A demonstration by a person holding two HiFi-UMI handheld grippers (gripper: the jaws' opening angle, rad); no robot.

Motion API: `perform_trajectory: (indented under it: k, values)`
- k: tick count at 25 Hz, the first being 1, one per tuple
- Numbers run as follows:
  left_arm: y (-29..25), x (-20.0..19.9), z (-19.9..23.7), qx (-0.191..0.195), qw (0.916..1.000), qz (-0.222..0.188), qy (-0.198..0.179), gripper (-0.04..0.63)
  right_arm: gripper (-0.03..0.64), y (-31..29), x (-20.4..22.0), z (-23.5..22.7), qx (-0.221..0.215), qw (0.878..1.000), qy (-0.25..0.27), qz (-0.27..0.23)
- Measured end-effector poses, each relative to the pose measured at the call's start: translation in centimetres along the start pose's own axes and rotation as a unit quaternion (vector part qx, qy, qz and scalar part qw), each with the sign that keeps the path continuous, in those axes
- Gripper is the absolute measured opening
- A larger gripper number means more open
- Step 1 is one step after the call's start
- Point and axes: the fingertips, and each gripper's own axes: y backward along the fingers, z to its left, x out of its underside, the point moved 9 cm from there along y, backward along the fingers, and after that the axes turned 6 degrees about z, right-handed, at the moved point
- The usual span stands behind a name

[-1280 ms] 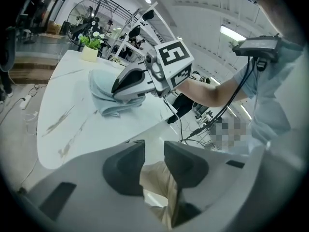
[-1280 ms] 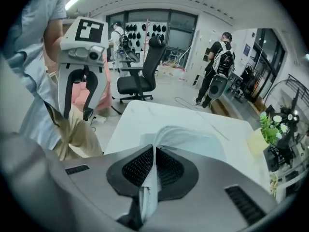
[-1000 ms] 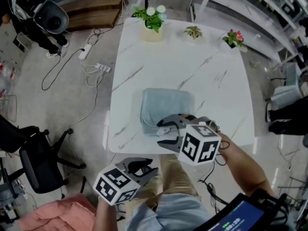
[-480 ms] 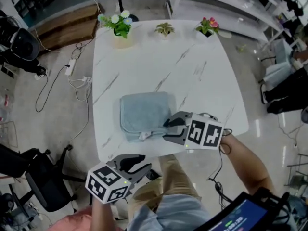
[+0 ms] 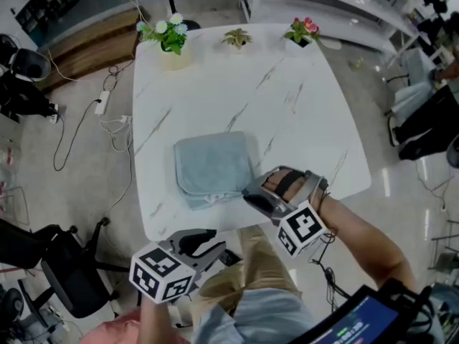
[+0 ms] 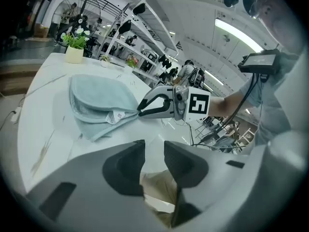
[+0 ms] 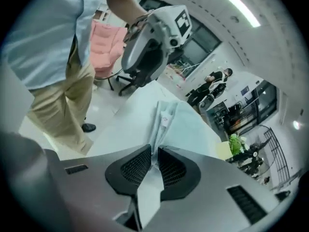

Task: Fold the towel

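Note:
A light blue towel (image 5: 214, 167), folded, lies on the white marble table (image 5: 287, 106) near its front edge. Its white tag (image 6: 115, 116) hangs at the near corner. My right gripper (image 5: 247, 192) is at the towel's near right corner. Its jaws have just been closing, and the pads now pinch the towel's edge (image 7: 166, 124) in the right gripper view. My left gripper (image 5: 208, 244) hangs below the table's front edge, away from the towel. It is open, with only tan trousers and floor between its jaws (image 6: 154, 158).
Three potted plants (image 5: 166, 38) (image 5: 237, 40) (image 5: 301, 31) stand along the table's far edge. Cables and a power strip (image 5: 107, 99) lie on the floor at the left. A black chair (image 5: 64, 264) stands at the lower left.
My right gripper has rolled and dropped to the towel's near right corner, and its jaws have closed on the cloth. The left gripper has hardly moved.

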Motion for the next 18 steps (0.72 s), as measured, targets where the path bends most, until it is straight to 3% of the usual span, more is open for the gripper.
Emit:
perform_trajectory:
  k: [2, 5, 9, 12, 15, 18]
  values:
    - [0.1, 0.1, 0.1, -0.010, 0.9999, -0.007, 0.002, 0.124, 0.064, -1.0, 0.2, 0.9, -0.013, 1.000, 0.011, 0.017]
    - [0.4, 0.2, 0.4, -0.036, 0.9988, -0.033, 0.009, 0.124, 0.078, -2.0, 0.5, 1.6, -0.031, 0.999, -0.015, 0.026]
    - [1.6, 0.2, 0.0, -0.083, 0.9917, -0.095, 0.023, 0.112, 0.135, -0.6, 0.3, 1.3, -0.029, 0.994, -0.107, 0.022]
    - [3.2, -0.4, -1.4, -0.124, 0.9818, -0.143, 0.018, 0.106, 0.150, 2.2, -0.1, 0.6, -0.013, 0.981, -0.194, 0.006]
    - [5.4, -2.2, -3.4, -0.170, 0.9644, -0.203, 0.007, 0.078, 0.158, 6.5, -0.9, -1.2, 0.020, 0.951, -0.304, -0.044]
    - [8.1, -5.2, -5.7, -0.213, 0.9380, -0.274, -0.004, 0.072, 0.158, 11.1, -2.1, -4.3, 0.079, 0.902, -0.408, -0.114]
